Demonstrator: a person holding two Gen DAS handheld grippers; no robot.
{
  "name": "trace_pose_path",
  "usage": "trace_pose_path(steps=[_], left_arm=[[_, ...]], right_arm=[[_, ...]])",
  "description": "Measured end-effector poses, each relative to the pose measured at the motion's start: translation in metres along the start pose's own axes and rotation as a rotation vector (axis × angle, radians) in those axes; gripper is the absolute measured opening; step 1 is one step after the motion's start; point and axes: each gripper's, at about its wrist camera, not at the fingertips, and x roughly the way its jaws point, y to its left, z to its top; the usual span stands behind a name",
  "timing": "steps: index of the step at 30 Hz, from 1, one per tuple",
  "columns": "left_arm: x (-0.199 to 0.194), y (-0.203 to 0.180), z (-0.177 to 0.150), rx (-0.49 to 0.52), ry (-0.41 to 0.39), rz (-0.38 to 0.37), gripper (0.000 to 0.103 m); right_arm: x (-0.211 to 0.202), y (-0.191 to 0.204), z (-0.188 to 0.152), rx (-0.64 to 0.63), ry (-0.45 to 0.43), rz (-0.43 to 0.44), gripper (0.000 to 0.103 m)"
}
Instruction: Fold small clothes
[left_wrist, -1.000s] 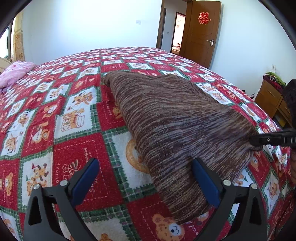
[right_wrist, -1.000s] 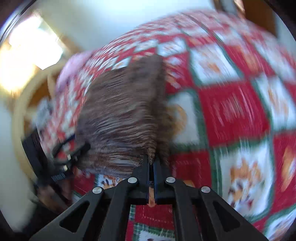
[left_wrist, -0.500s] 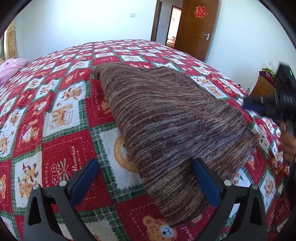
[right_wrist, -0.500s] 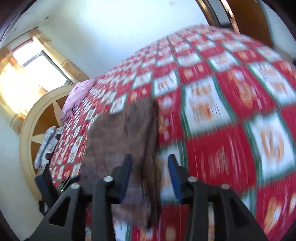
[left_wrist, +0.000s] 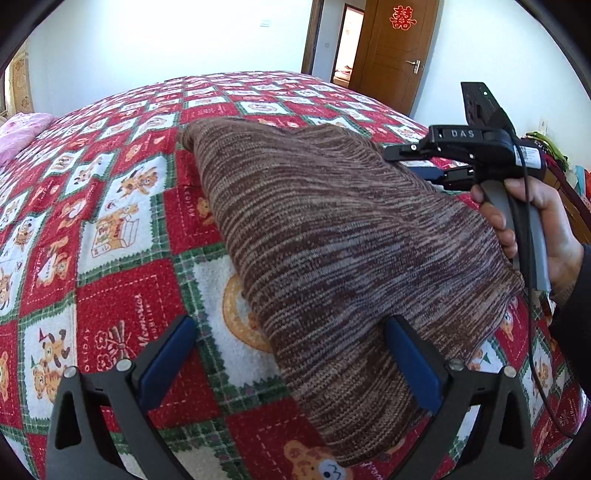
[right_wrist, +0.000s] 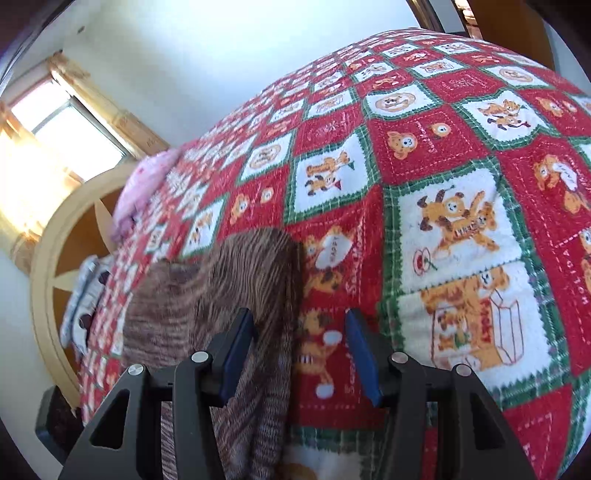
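Now the right gripper (right_wrist: 300, 350), jaws just opening and empty, is leaving the soft, floppy brown knit (left_wrist: 332, 236); left gripper (left_wrist: 291, 363) is gaping beside its near hem, the likely pinch spot.

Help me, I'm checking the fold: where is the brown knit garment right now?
The brown knit garment lies on the patchwork bedspread, right of centre in the left wrist view, beside the right gripper.

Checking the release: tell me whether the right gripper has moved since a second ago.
Yes. In the left wrist view the right gripper has moved from the brown knit garment's near right edge toward the door, fingers just opening, empty.
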Motion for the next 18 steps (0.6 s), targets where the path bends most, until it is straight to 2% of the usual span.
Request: trace_pose_path(steps=[5,9,11,12,15,18], left_arm=[[0.004,0.0,0.004,-0.004,0.007,-0.01,0.103],[0.005,0.001,0.006,-0.017,0.006,-0.022,0.103],[0.007,0.003,0.008,-0.026,0.006,-0.029,0.103],[0.007,0.004,0.009,-0.031,0.003,-0.034,0.103],[0.006,0.002,0.007,-0.029,0.002,-0.031,0.103],[0.005,0.003,0.006,-0.029,-0.006,-0.032,0.103]], right_arm=[[0.006,-0.001,0.004,0.006,-0.004,0.052,0.053],[0.009,0.008,0.004,-0.035,0.001,0.03,0.053],[0.01,0.012,0.005,-0.053,0.008,0.009,0.044],[0.012,0.013,0.005,-0.065,0.019,0.0,0.028],[0.017,0.025,0.007,-0.131,0.038,-0.018,0.012],[0.017,0.04,0.009,-0.172,0.02,-0.126,0.006]])
